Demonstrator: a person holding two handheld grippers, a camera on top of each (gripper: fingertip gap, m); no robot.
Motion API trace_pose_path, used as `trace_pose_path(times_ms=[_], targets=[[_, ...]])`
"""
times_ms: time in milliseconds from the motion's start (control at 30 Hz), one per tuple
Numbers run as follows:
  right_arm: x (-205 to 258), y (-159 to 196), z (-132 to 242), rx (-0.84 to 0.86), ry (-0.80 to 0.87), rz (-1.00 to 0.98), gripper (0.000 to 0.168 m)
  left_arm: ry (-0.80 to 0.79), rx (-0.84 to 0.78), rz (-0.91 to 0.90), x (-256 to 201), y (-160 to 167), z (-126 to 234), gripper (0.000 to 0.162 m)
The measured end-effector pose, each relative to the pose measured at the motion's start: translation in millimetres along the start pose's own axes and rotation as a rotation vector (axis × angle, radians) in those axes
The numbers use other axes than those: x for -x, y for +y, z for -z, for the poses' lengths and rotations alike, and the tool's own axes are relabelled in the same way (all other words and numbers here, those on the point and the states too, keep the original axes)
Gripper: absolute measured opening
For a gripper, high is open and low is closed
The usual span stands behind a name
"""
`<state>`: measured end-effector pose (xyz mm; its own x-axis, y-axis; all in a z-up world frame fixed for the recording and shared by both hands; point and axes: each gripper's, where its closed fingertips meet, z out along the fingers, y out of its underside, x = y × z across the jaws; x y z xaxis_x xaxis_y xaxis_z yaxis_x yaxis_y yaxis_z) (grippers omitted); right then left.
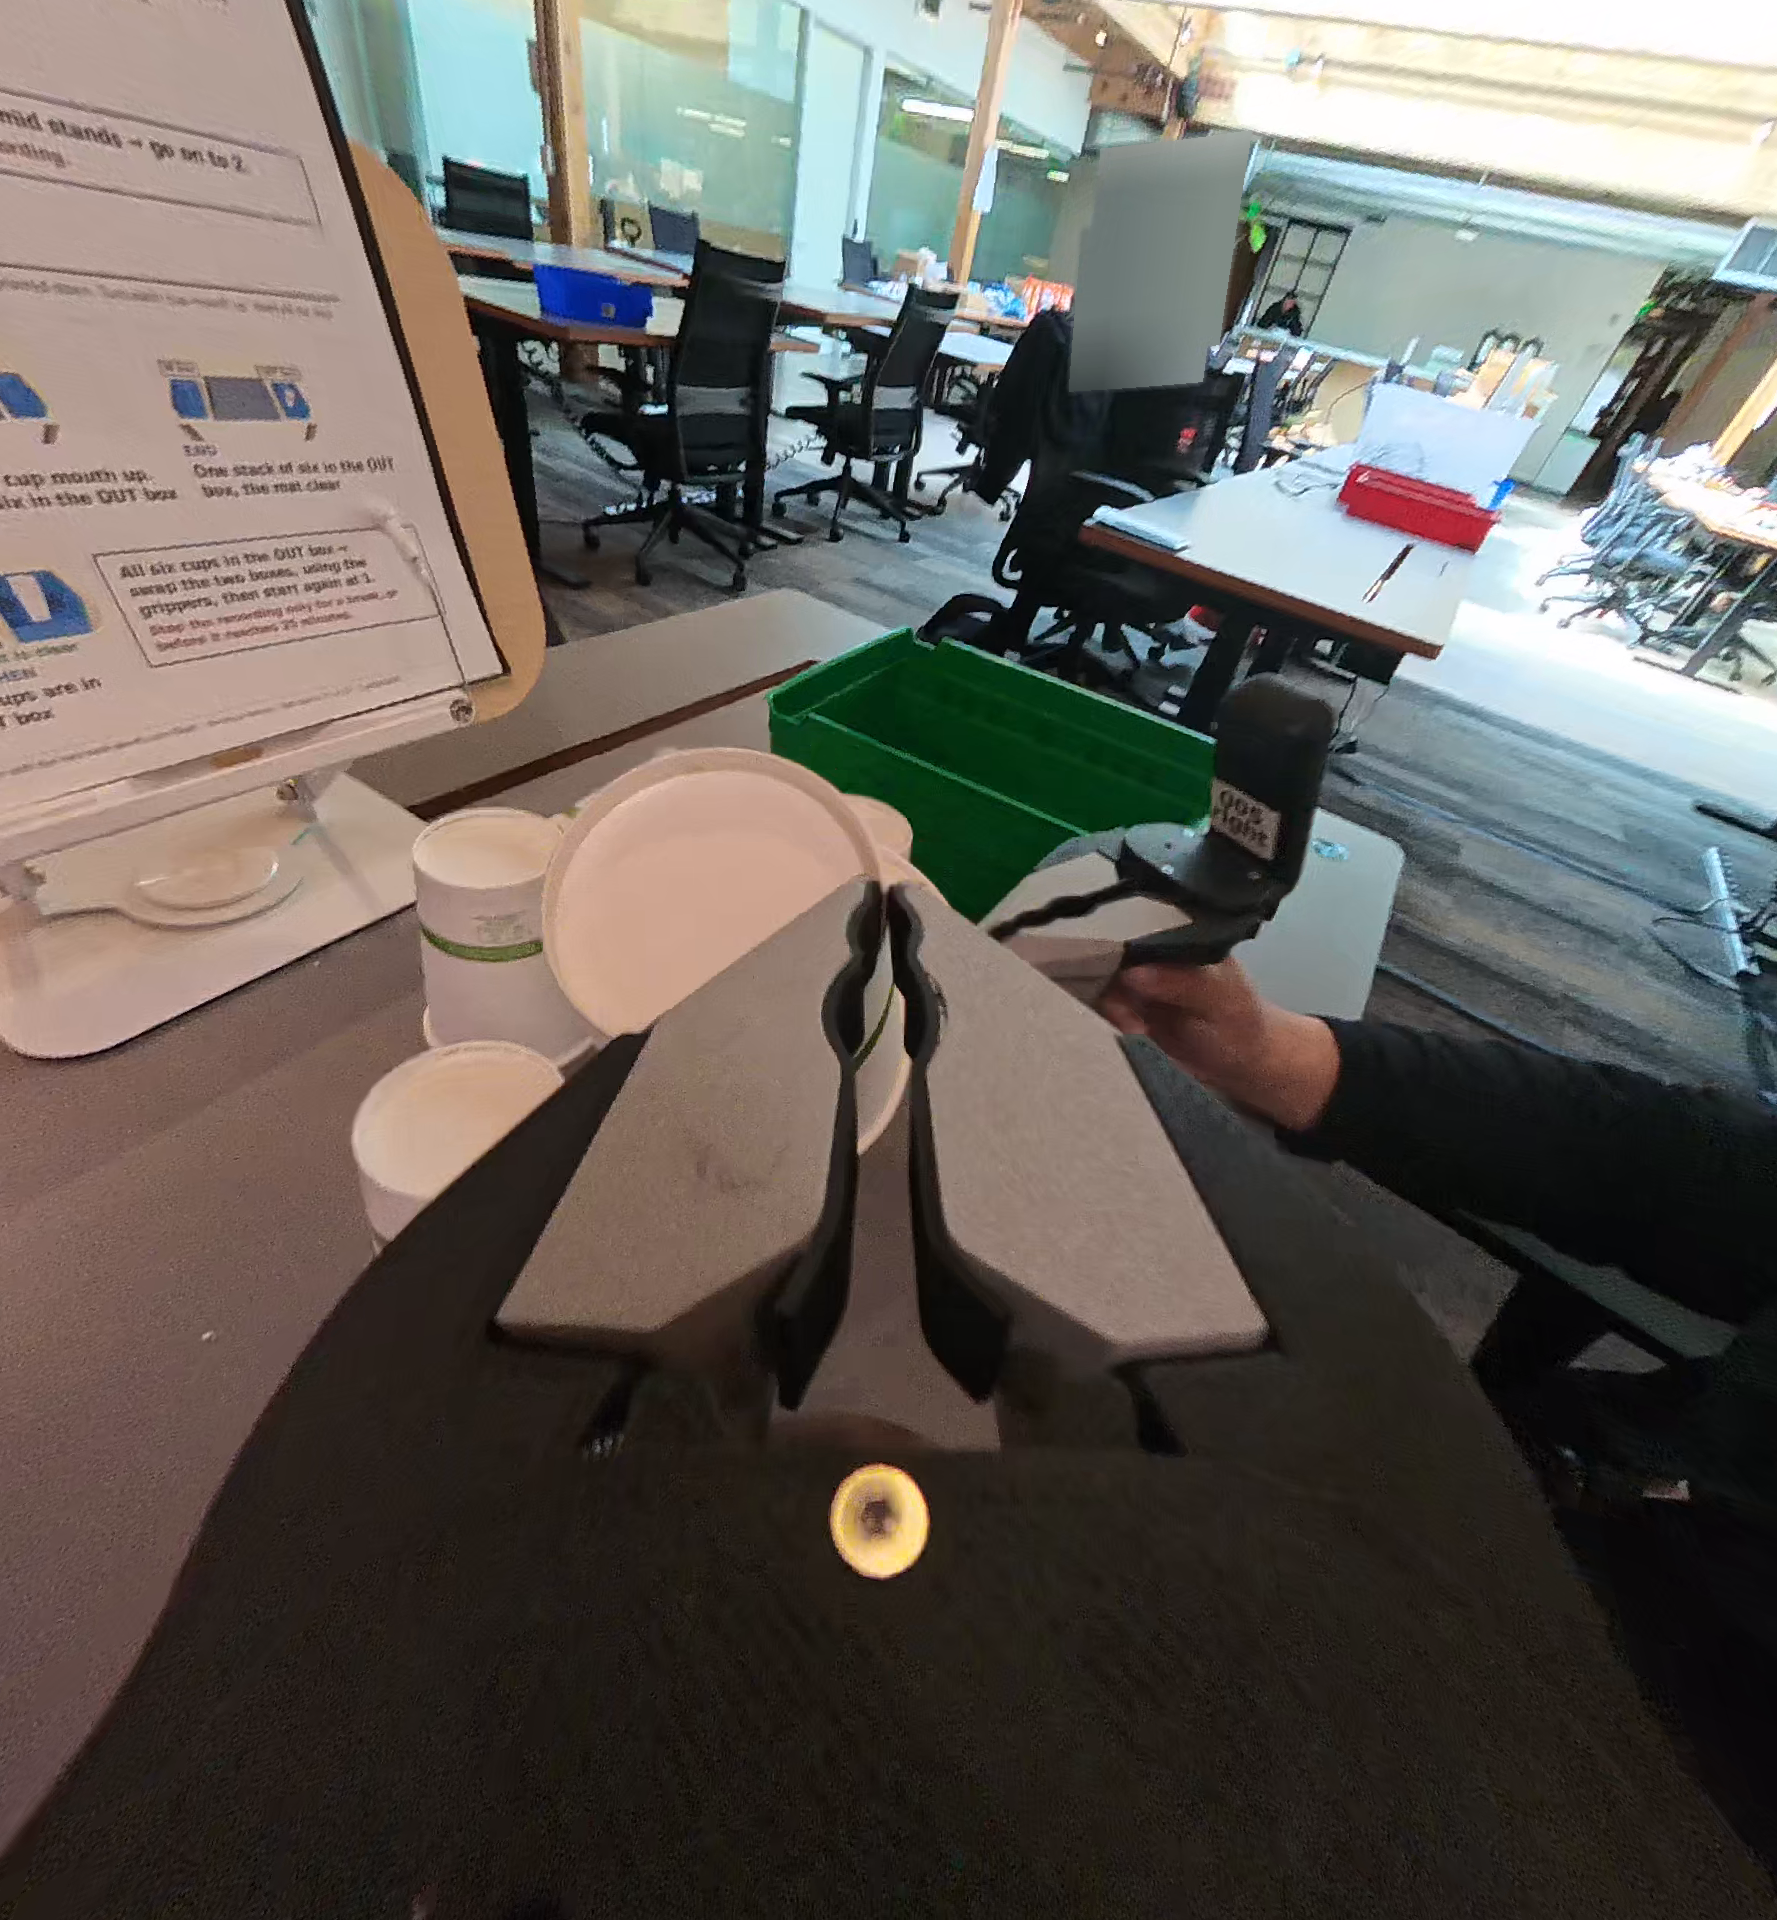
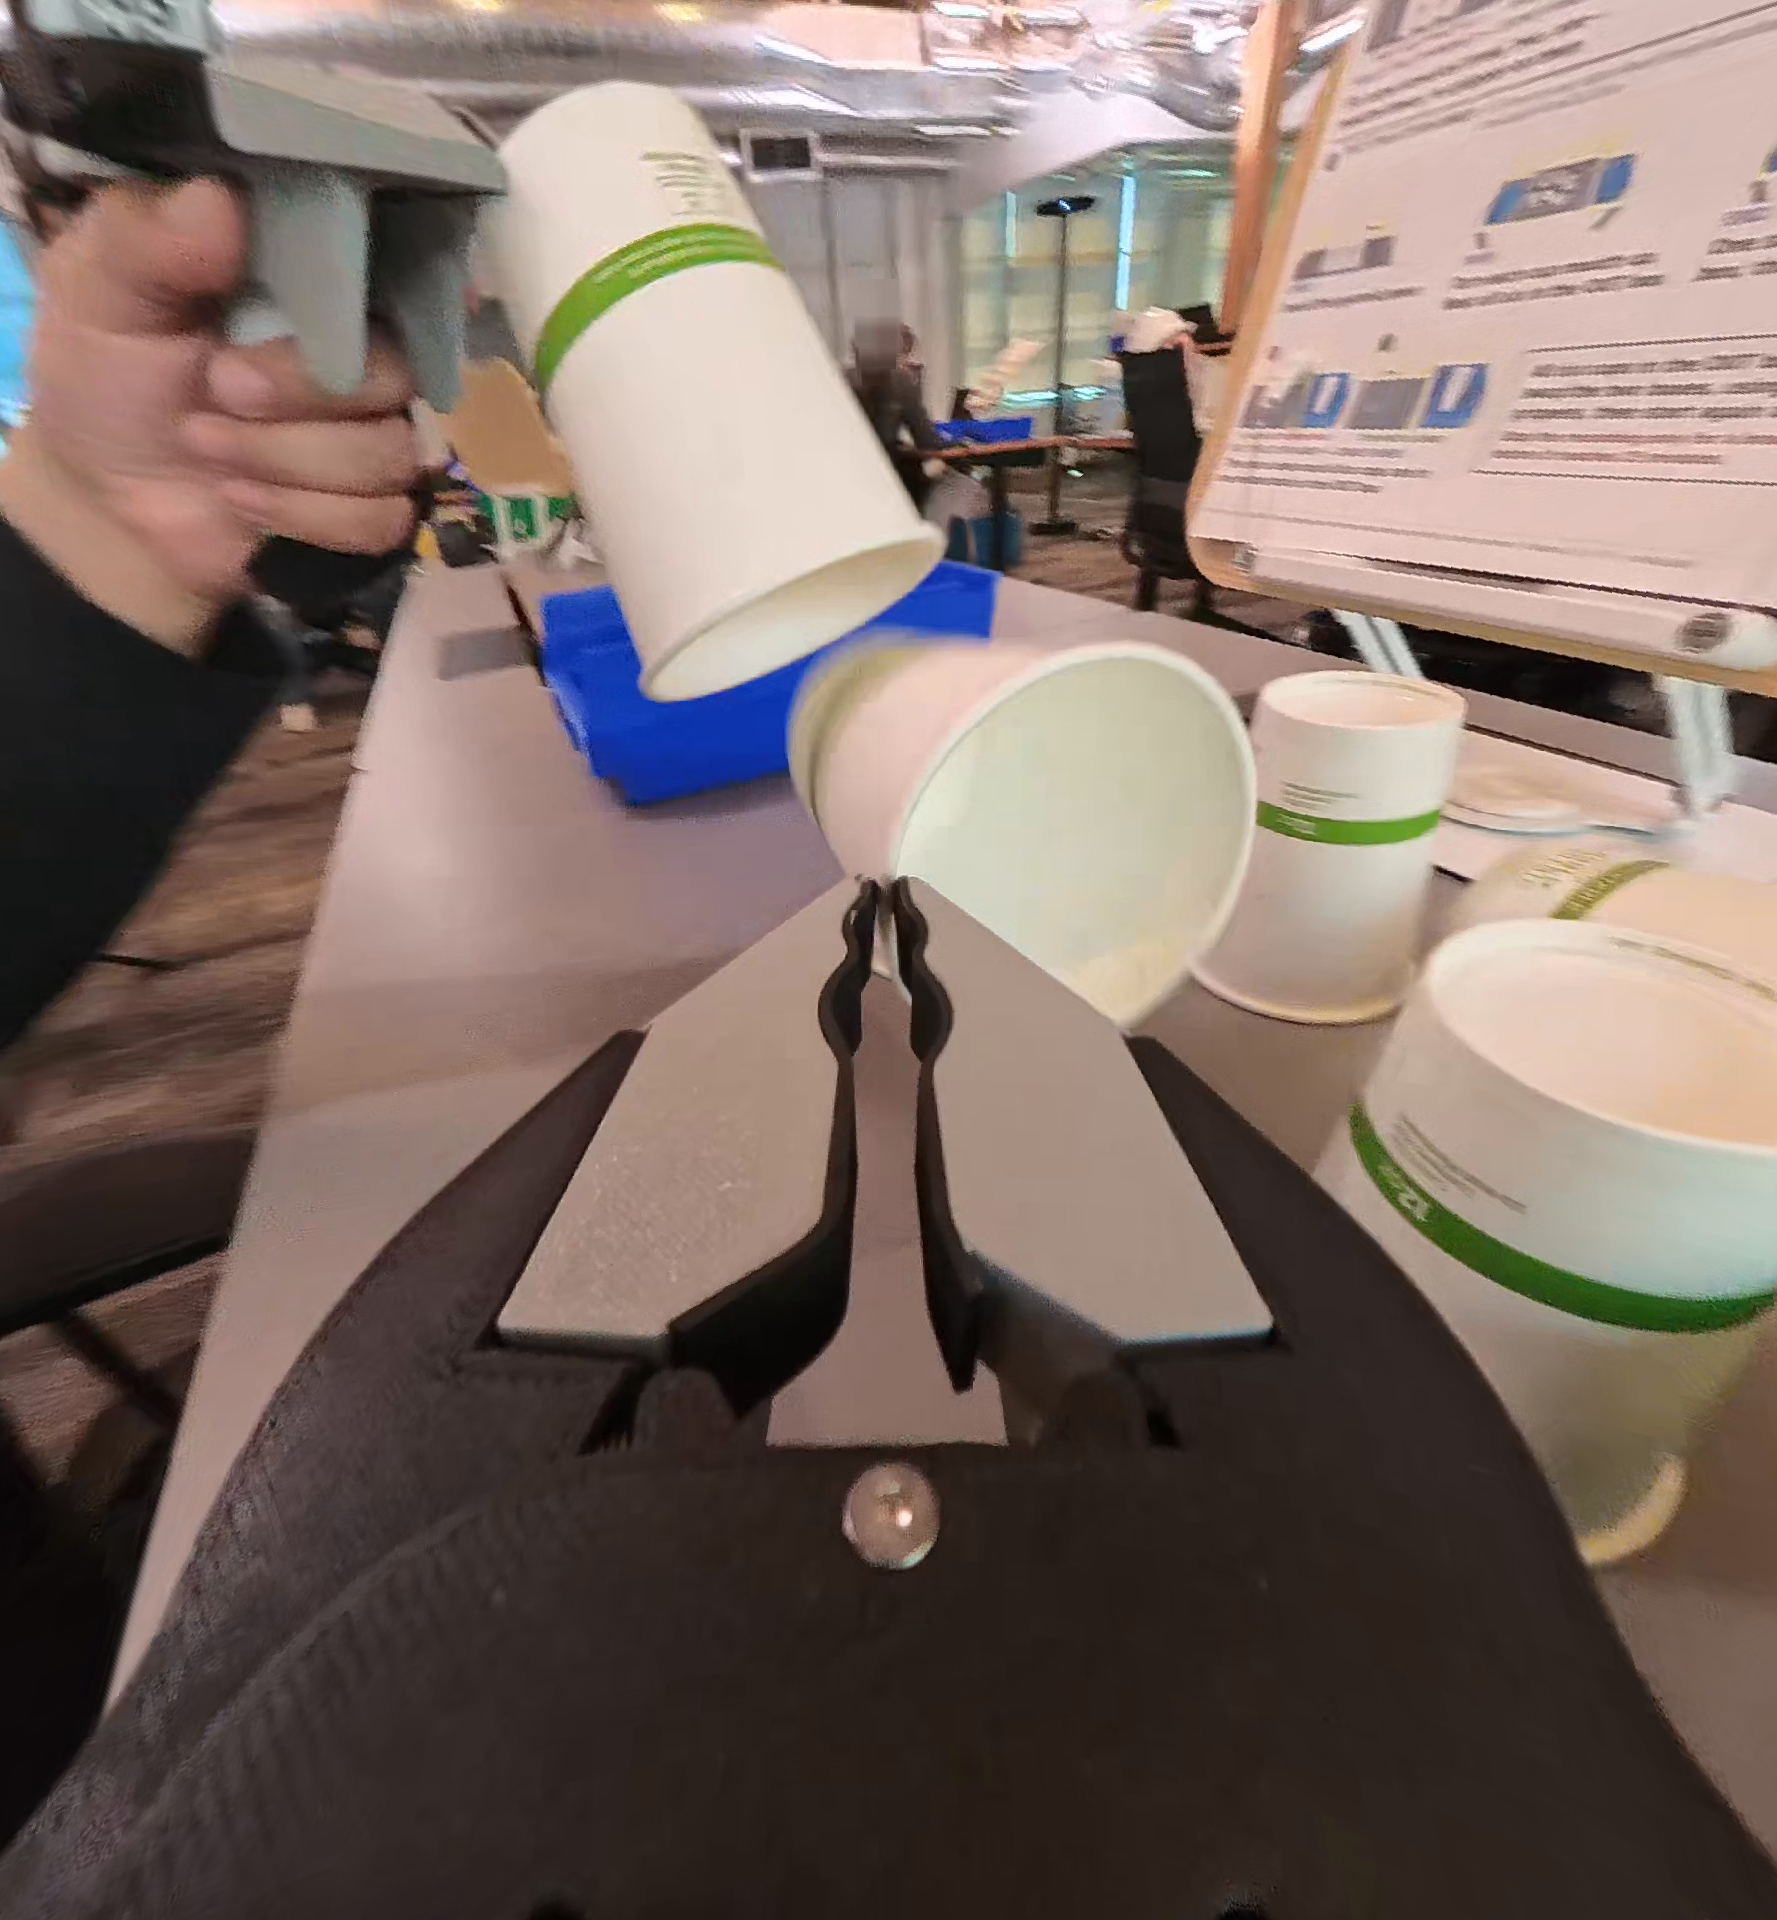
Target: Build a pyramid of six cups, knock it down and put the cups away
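Note:
My left gripper [image 1: 886, 894] is shut on the base rim of a white paper cup with a green band [image 1: 697, 904] and holds it tilted in the air. This cup also shows in the right wrist view [image 2: 718, 416], mouth facing down. My right gripper [image 2: 885, 888] is shut on the rim of another tilted cup [image 2: 1050, 821], just below the first, mouth towards the camera. Two cups stand upside down on the grey table [image 2: 1351, 831] [image 2: 1590, 1143]. Another cup [image 2: 1590, 878] lies behind the near one.
A green box [image 1: 967, 748] stands at the far table edge. A blue box [image 2: 676, 727] stands at the other end. An instruction board on a white stand [image 1: 136, 416] rises behind the cups. The person's hand [image 1: 1216, 1023] holds the right gripper. Spacing between my two grippers at the tips: around 20 cm.

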<state>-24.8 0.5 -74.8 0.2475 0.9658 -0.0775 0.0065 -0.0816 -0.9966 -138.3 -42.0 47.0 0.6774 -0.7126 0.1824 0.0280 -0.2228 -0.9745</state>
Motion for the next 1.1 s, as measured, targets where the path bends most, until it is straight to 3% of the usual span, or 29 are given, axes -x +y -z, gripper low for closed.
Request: trace_pose_path(times_ms=[133,300,400,567,667,700,833,867,900,933,1067,1100], targets=[[-5.4,12.8,-6.2,0.07,0.064,0.053,0.0,-0.017,0.118,-0.018,-0.6,38.4,-8.7,0.0],[-4.8,37.3,-15.7,0.197,0.087,0.117,0.002,-0.135,0.326,-0.054,18.9,115.1,-32.8,0.0],[-4.5,42.4,-17.9,0.22,0.103,0.157,0.003,-0.173,0.362,-0.071,25.8,141.8,-45.7,0.0],[-9.9,49.8,-18.4,0.249,0.119,0.14,0.005,-0.206,0.283,-0.063,34.4,138.2,-61.5,0.002],[-10.6,84.1,-22.0,0.423,0.069,0.022,0.013,-0.172,0.257,-0.017,33.6,135.7,-71.6,0.012],[-7.8,90.2,-23.6,0.452,0.045,0.001,0.02,-0.165,0.253,-0.013,33.4,134.9,-74.2,0.017],[-4.3,83.1,-24.9,0.411,0.041,0.042,0.022,-0.173,0.235,-0.048,37.8,128.7,-81.5,0.034],[-3.0,78.7,-24.6,0.389,0.039,0.054,0.022,-0.17,0.218,-0.055,38.3,124.2,-82.7,0.041],[-2.8,75.2,-24.2,0.371,0.041,0.063,0.022,-0.17,0.193,-0.057,38.8,117.7,-83.4,0.058],[-3.1,72.7,-23.9,0.357,0.044,0.07,0.023,-0.165,0.153,-0.059,37.8,107.9,-82.9,0.074],[-3.1,65.0,-23.4,0.314,0.045,0.074,0.034,0.007,-0.199,-0.16,-0.8,46.4,-57.6,0.08],[-2.9,63.2,-23.5,0.304,0.044,0.075,0.04,-0.016,-0.275,-0.187,1.8,35.1,-47.0,0.08]])
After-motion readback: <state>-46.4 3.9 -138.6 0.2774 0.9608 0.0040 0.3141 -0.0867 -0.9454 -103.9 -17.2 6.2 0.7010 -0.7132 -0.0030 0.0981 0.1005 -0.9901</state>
